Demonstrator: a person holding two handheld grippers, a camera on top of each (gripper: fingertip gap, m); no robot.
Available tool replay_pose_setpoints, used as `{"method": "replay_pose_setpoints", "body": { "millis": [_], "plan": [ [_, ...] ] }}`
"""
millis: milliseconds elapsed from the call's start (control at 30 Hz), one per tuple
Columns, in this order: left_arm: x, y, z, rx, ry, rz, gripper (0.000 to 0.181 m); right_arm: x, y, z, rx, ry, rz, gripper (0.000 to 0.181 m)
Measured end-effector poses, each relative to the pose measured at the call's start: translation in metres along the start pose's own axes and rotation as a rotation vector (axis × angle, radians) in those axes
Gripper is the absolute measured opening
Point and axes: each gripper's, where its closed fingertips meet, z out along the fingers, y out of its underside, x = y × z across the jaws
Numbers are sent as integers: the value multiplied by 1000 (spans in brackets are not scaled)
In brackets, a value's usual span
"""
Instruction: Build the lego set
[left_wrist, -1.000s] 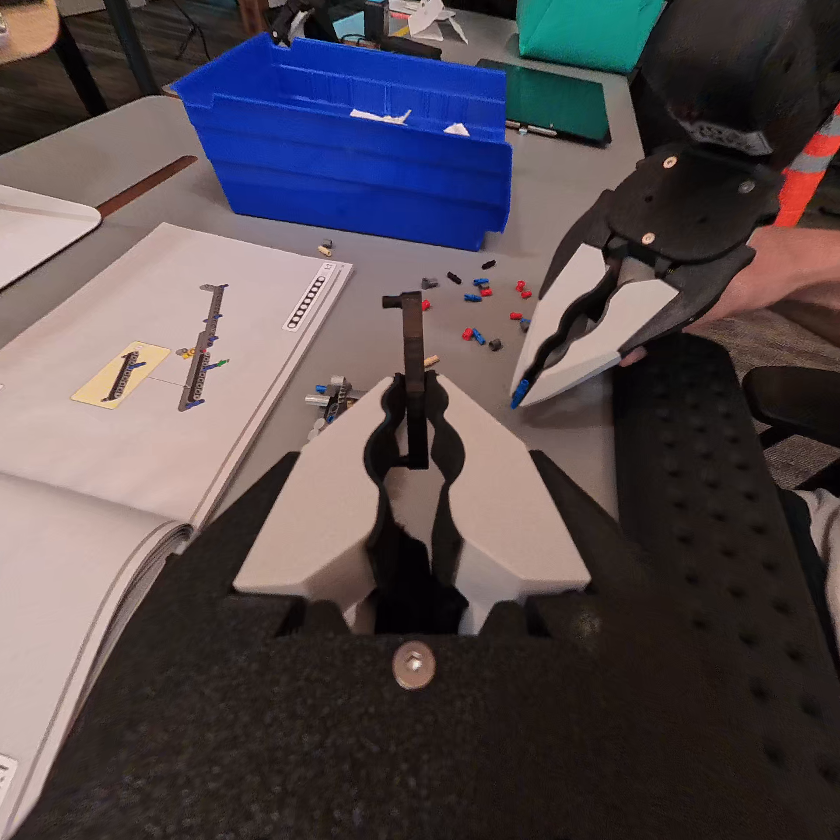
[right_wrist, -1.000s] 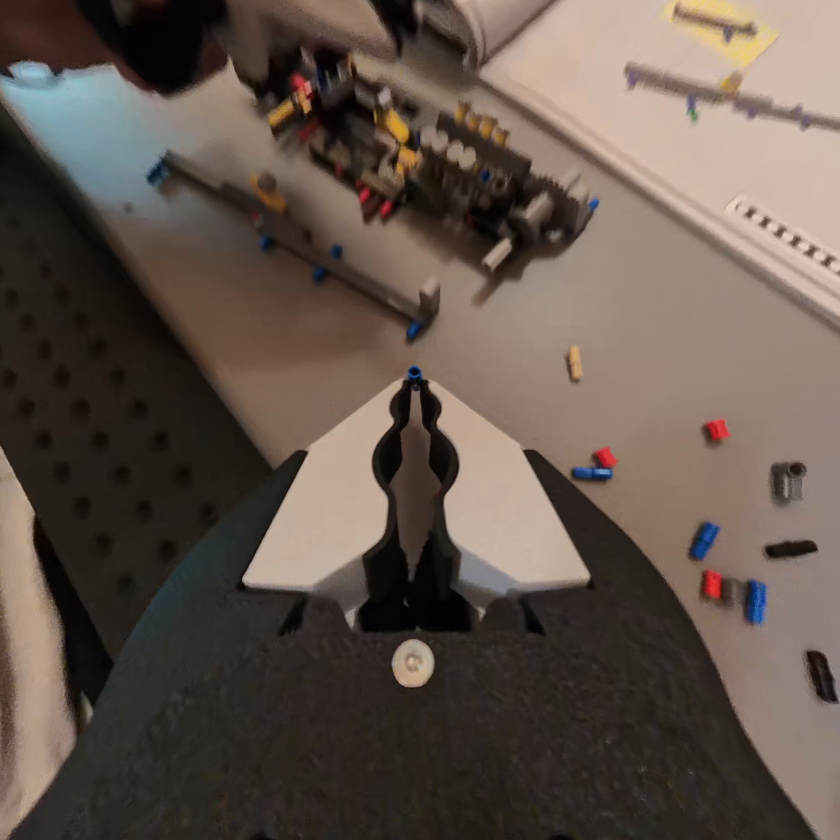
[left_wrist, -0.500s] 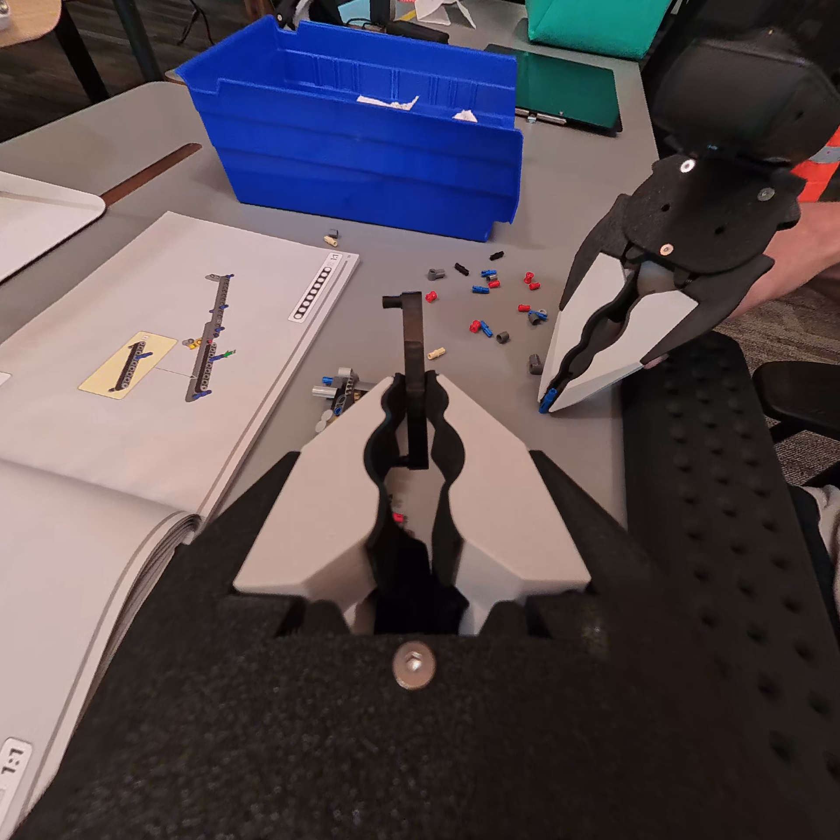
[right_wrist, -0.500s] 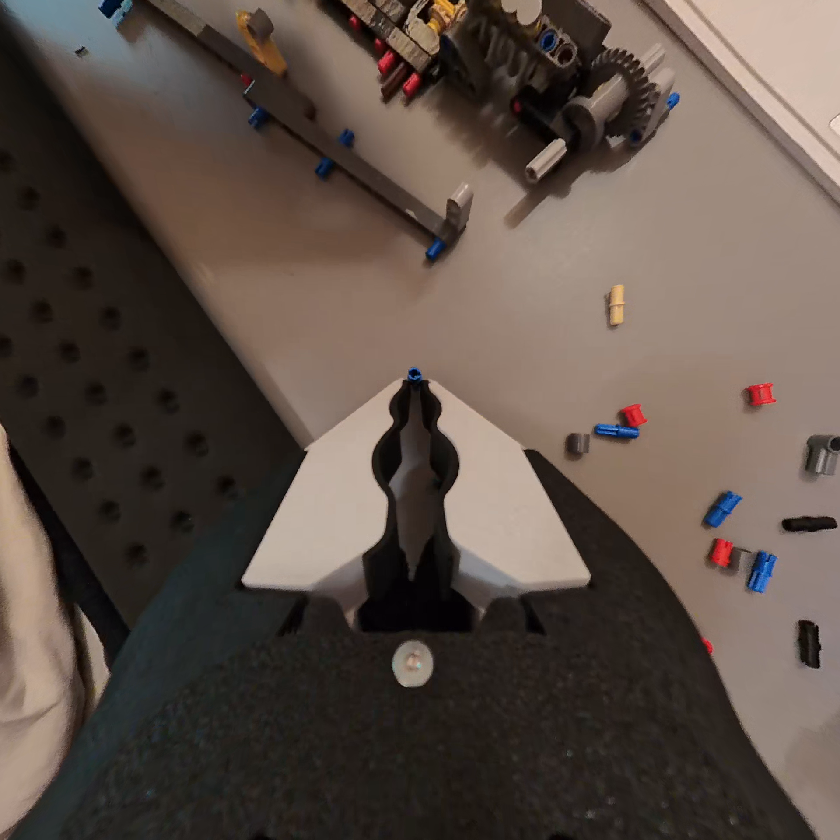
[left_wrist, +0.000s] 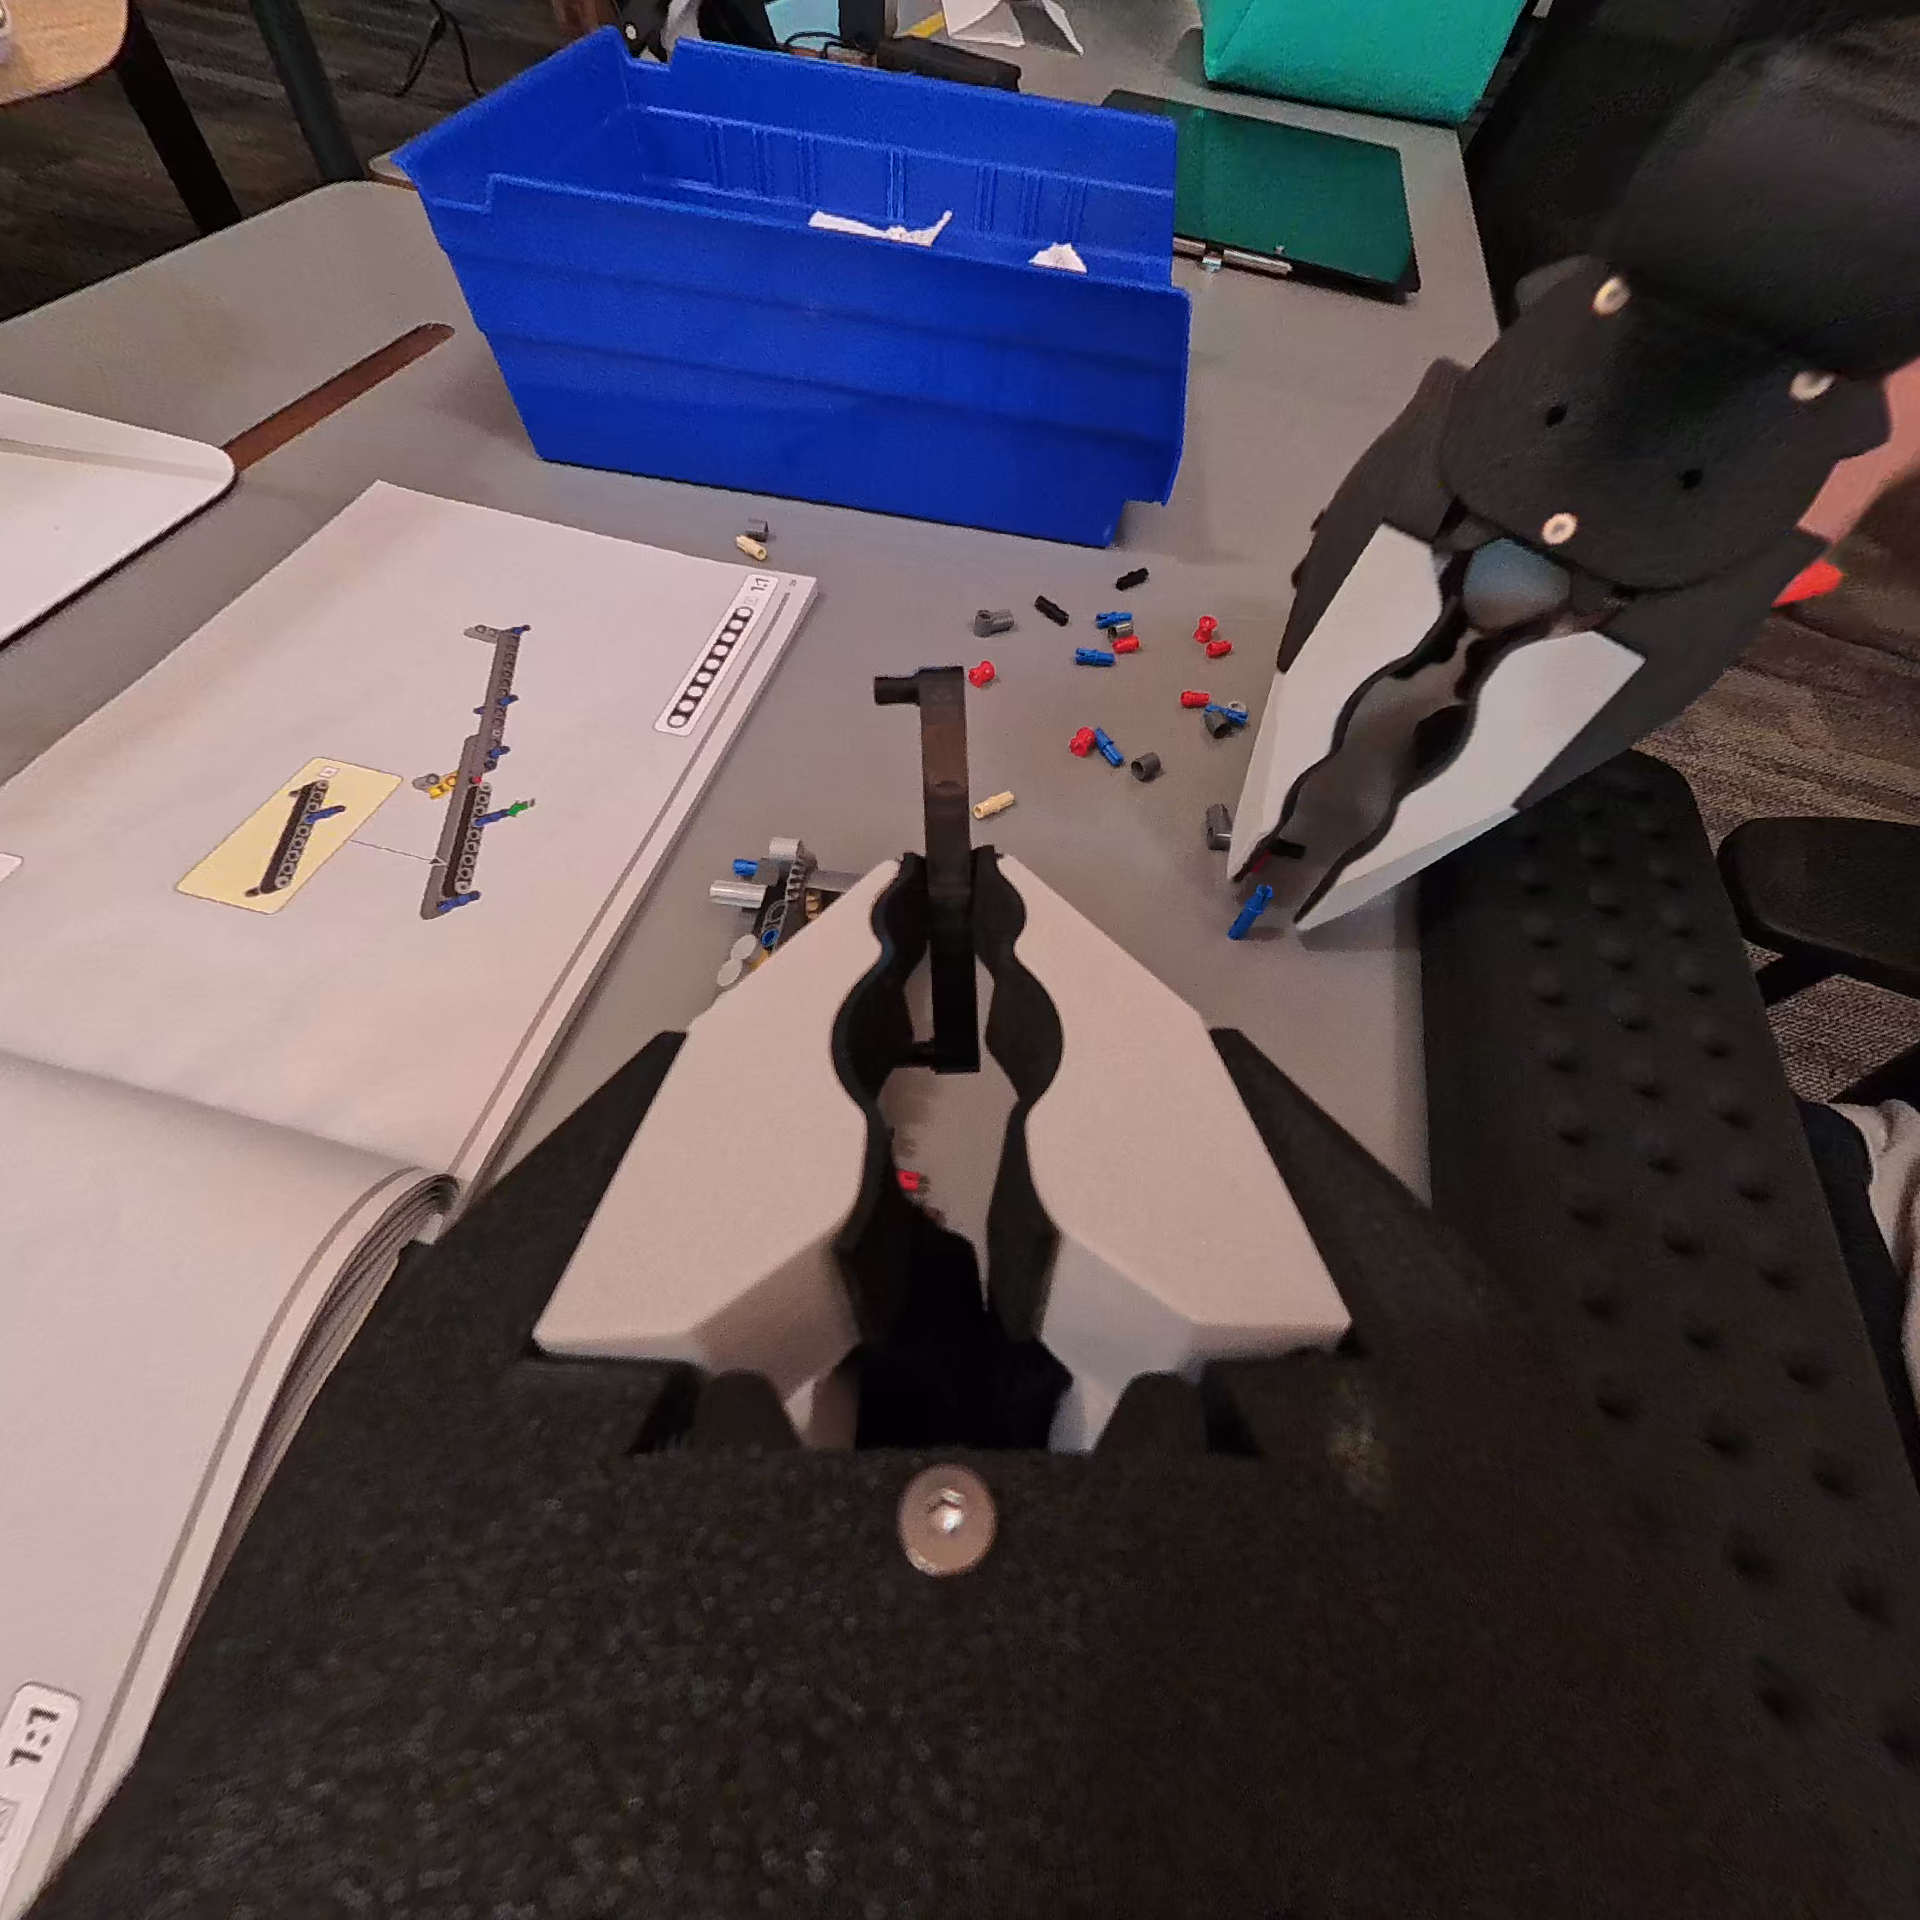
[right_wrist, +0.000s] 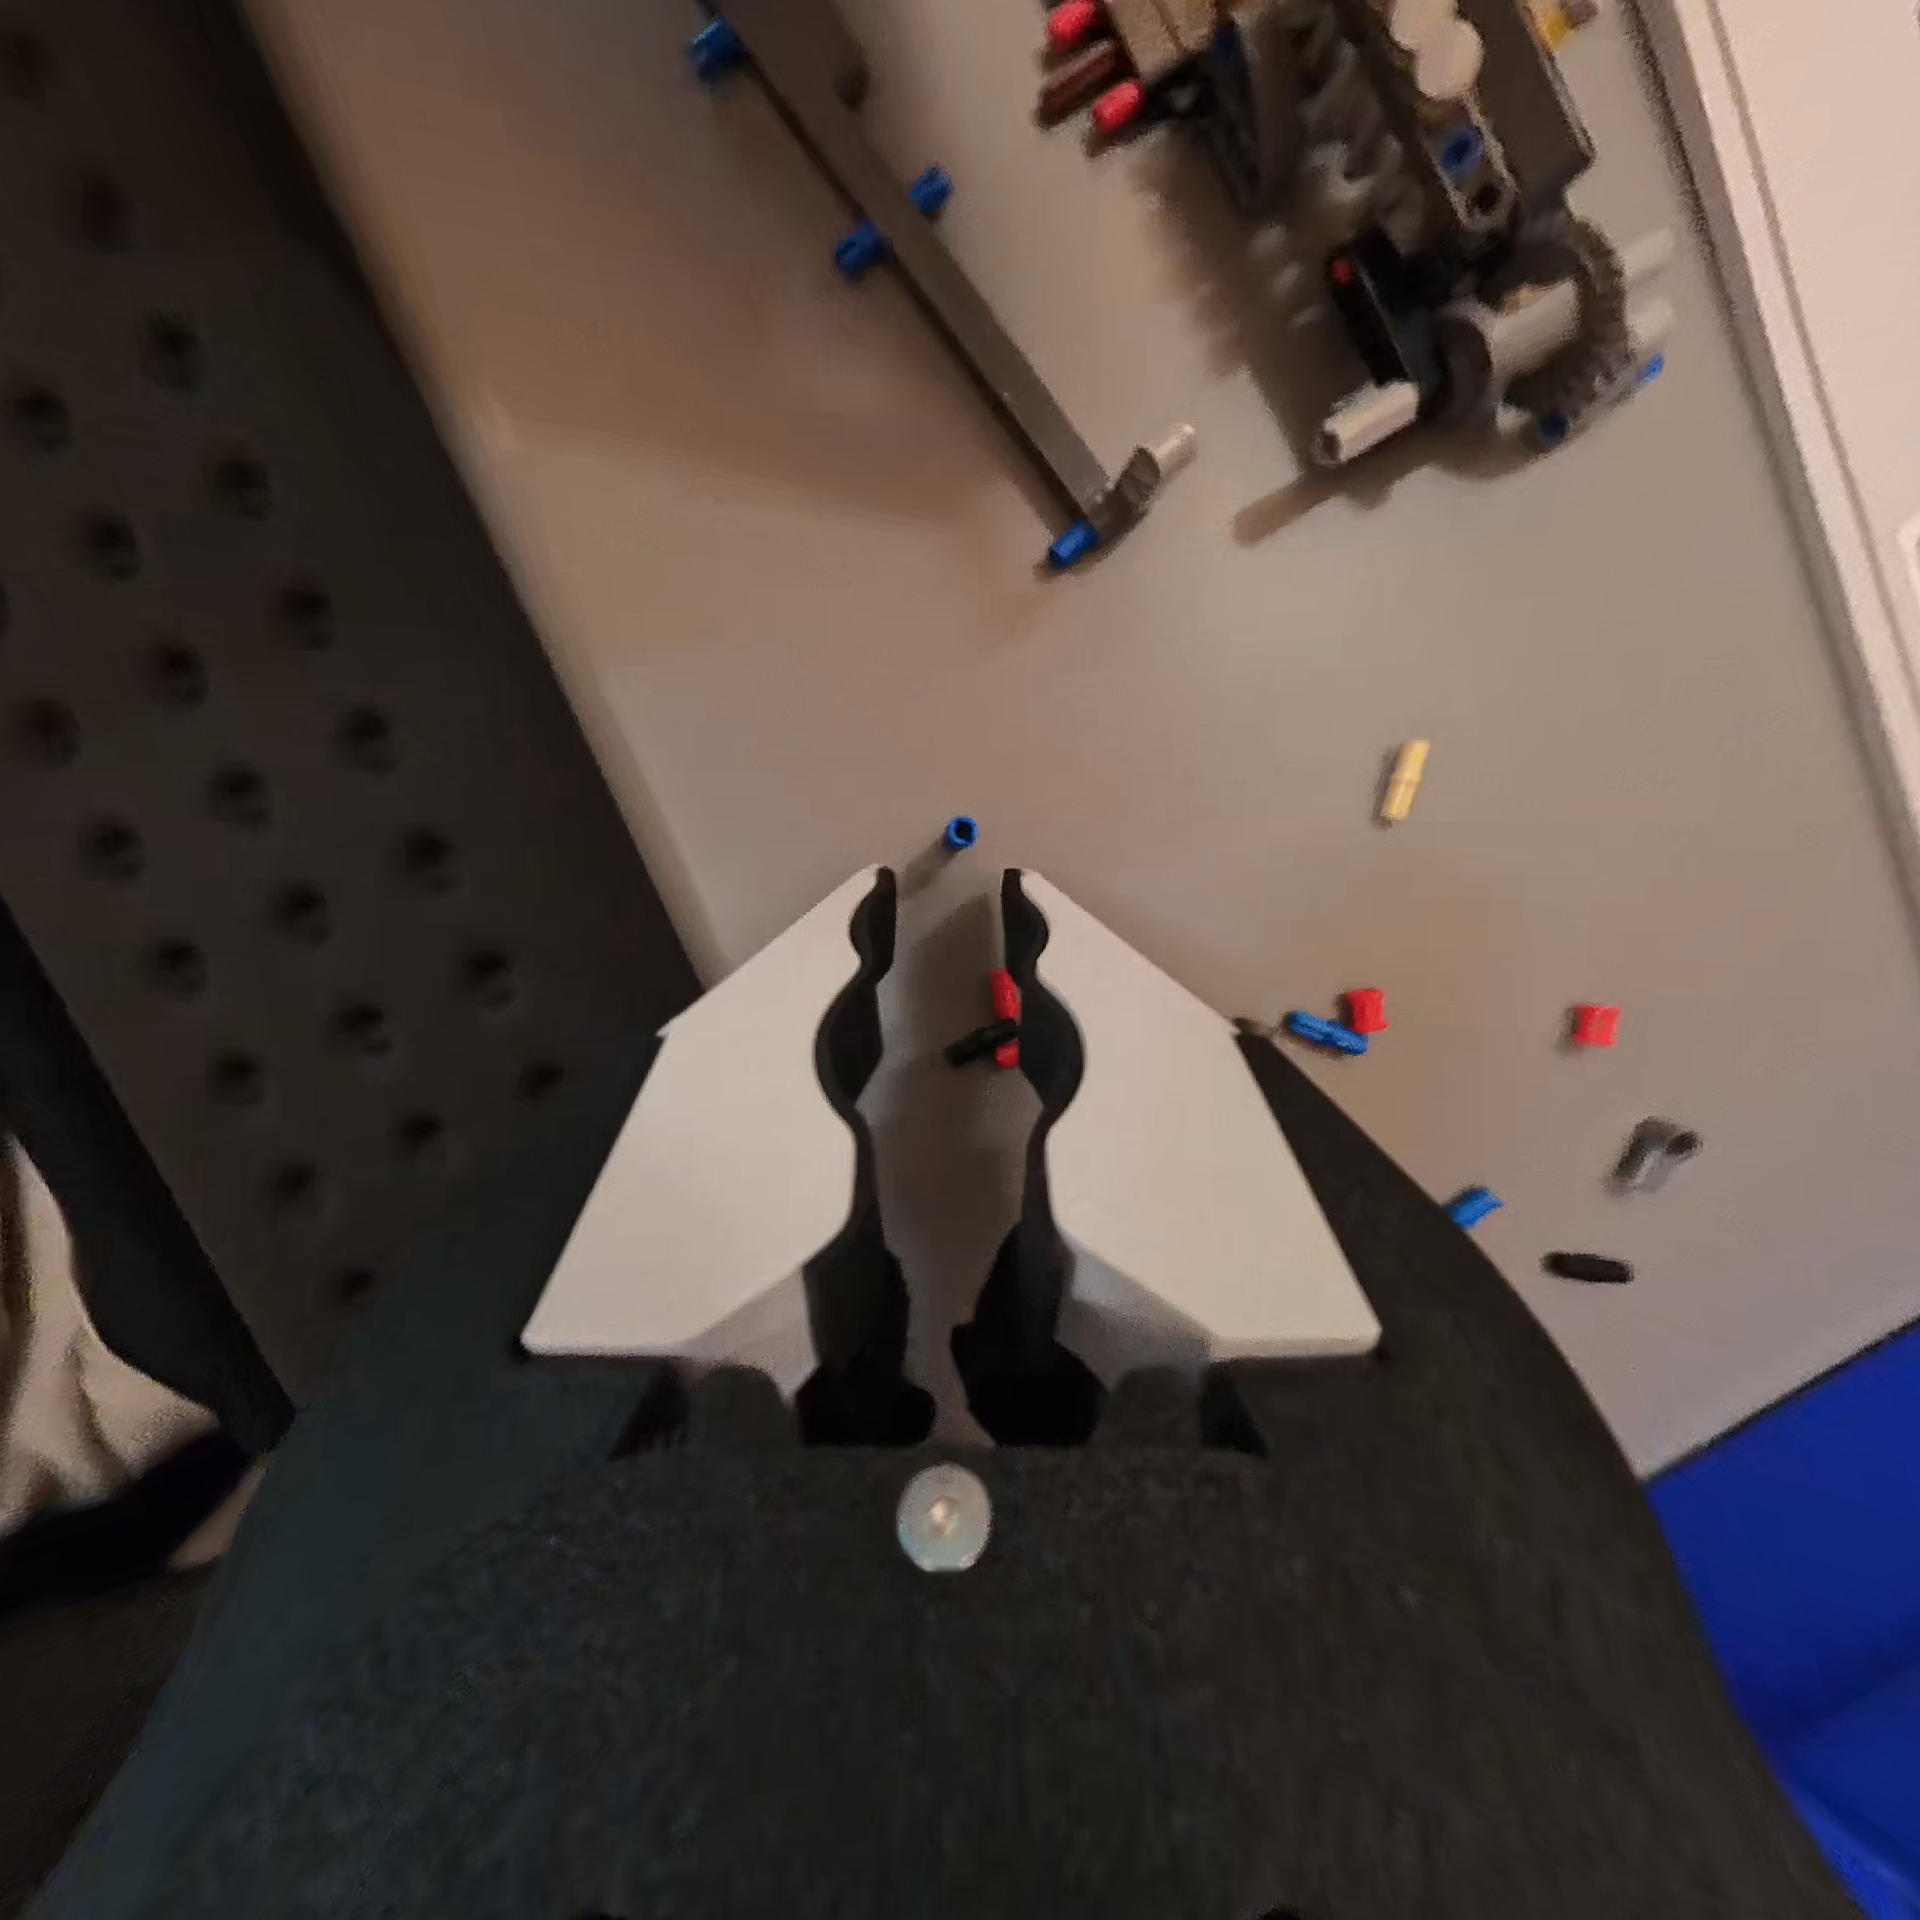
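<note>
The left tool (left_wrist: 943, 873) holds a black beam (left_wrist: 943, 790) tight. The right tool (right_wrist: 940, 883) is a little open, a blue pin (right_wrist: 956, 836) just past its tips. Pinch the pin straight, then push it into the beam.

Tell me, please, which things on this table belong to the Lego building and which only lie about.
Belong to the job:
- black beam, held in the left gripper
- blue pin near the open right gripper
- loose small parts
- instruction book
- grey beam with blue pins
- geared assembly

Only lying about:
- blue bin
- green folder
</note>
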Motion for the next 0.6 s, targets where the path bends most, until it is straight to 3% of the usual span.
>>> {"method": "replay_pose_setpoints", "body": {
  "millis": [267,600],
  "plan": [
    [-2,1,-2,-3,0,-5,7,5,-3,-1,-115,-76,-231,15],
    [-3,2,-1,-10,3,-9,7,1,-9,7,-144,-114,-292,6]
  ]
}}
